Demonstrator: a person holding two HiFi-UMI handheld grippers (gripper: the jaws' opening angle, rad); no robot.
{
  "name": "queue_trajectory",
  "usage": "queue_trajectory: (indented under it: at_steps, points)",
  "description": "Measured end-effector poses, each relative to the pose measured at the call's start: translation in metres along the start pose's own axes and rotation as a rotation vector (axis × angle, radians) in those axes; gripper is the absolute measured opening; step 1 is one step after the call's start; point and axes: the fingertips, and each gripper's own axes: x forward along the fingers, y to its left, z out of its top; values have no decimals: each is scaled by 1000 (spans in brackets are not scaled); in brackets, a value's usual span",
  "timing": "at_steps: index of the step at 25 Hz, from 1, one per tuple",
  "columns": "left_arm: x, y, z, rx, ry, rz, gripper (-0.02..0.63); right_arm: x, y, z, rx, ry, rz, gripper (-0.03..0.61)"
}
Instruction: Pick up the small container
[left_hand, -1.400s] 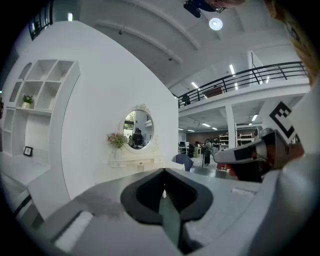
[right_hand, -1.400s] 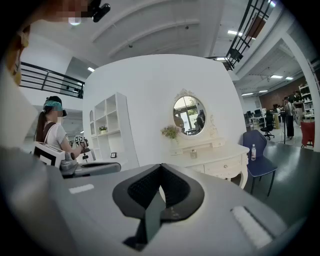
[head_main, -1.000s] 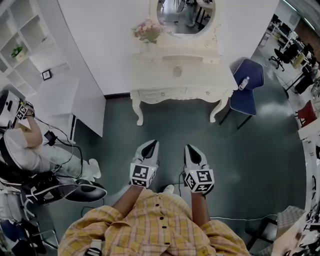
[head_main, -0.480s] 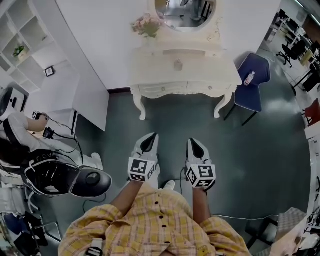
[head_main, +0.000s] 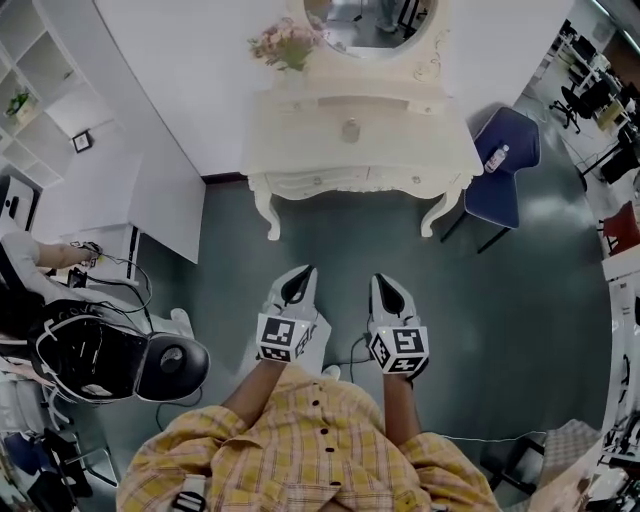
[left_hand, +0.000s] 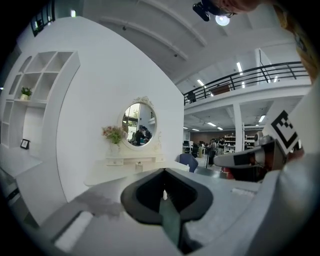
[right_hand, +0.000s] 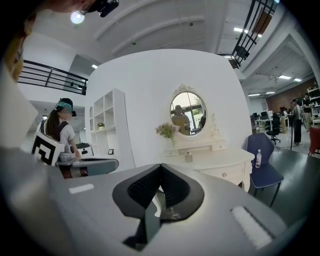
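Head view: my left tongs (head_main: 299, 283) and right tongs (head_main: 386, 290) hang over the floor, well apart from the cream carved counter (head_main: 440, 160). The small pale container (head_main: 349, 130) stands mid-counter.

Left gripper view: jaws together, empty.

Right gripper view: likewise together and empty.

I'm only approaching, I judge; next I must reach the counter and open one pair.

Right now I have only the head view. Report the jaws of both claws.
Observer: In the left gripper view the left claw has its jaws together, with nothing between them.
Operator: Now the right one.
Observer: The right claw is shut and empty too.
Operator: Describe how the small container sits.
Observer: In the right gripper view the small container stands upright on the dressing table, below the mirror.
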Motion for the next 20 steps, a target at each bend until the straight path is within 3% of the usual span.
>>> queue_trajectory:
  at_steps: [20]
  points:
    - [181, 102, 53, -32, 4, -39, -2, 182, -65, 71, 16, 23, -20, 2]
